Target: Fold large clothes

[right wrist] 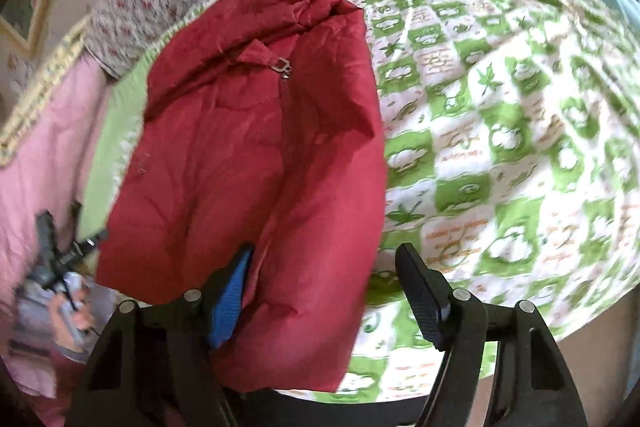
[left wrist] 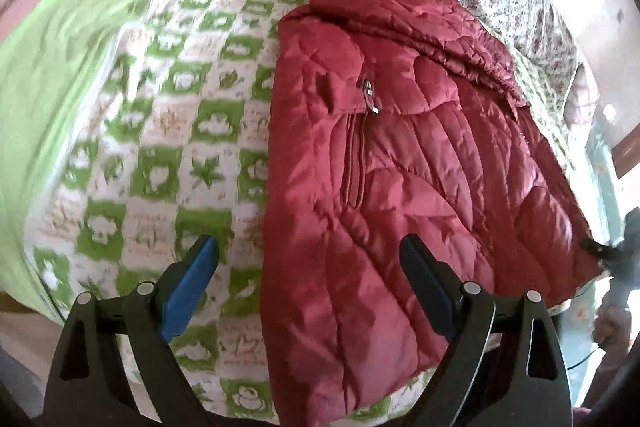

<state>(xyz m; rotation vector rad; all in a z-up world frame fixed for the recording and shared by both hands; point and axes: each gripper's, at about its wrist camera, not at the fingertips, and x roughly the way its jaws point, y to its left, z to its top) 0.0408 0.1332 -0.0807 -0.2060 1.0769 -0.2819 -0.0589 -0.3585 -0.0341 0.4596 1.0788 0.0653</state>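
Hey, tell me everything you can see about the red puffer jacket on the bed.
The red puffer jacket is quilted, shiny and nylon-looking, and lies folded lengthwise on the green-checked quilt, collar toward the far end. A zipped pocket with a metal pull faces up. Both grippers are open above its near end; no fingers grip it.

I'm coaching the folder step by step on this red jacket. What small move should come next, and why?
Probably lower the right gripper and close it on the near hem of the red puffer jacket. The jacket already lies folded lengthwise on the green checked bedspread, both grippers, including the left gripper, are open and hold nothing, and the hem sits right below the right fingers.
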